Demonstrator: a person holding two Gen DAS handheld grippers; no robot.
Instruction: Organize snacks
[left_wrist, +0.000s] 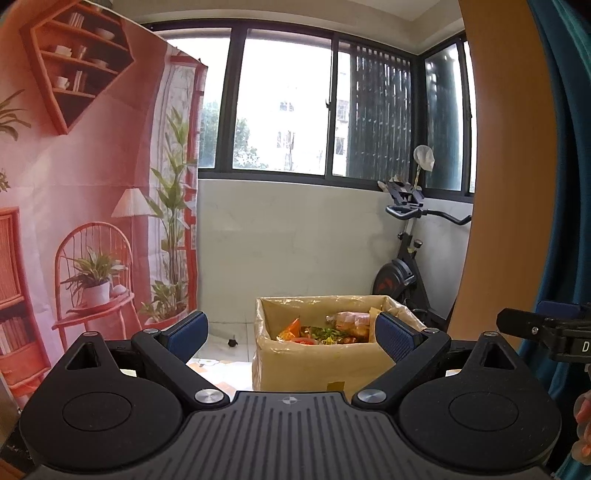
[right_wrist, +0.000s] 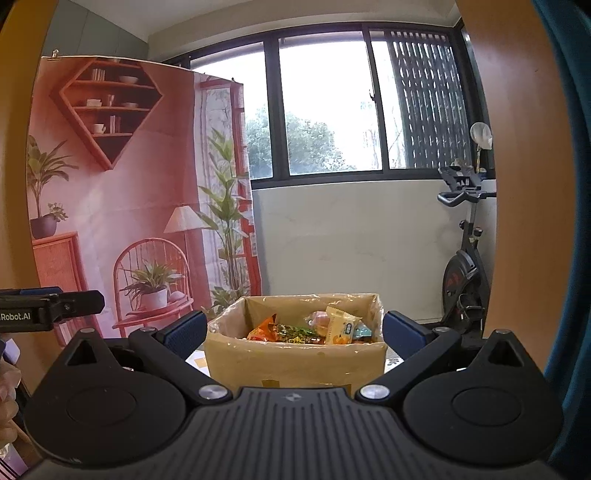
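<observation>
An open cardboard box (left_wrist: 314, 363) (right_wrist: 295, 360) lined with clear plastic stands ahead of both grippers, and several snack packets (left_wrist: 325, 328) (right_wrist: 314, 328) in orange, yellow and green wrappers lie inside it. My left gripper (left_wrist: 291, 334) is open and holds nothing; the box lies ahead and slightly to its right. My right gripper (right_wrist: 293, 330) is open too, nothing between its fingers, with the box centred in the gap but farther off. In the left wrist view the right gripper (left_wrist: 517, 323) pokes in at the right edge, and the left gripper (right_wrist: 79, 301) shows at the left of the right wrist view.
A printed backdrop (left_wrist: 85, 221) (right_wrist: 129, 206) of a pink room hangs at the left. An exercise bike (left_wrist: 406, 266) (right_wrist: 465, 266) stands at the right below the windows (left_wrist: 280, 103). An orange wooden panel (left_wrist: 509, 166) and a teal curtain (left_wrist: 576, 184) close off the right side.
</observation>
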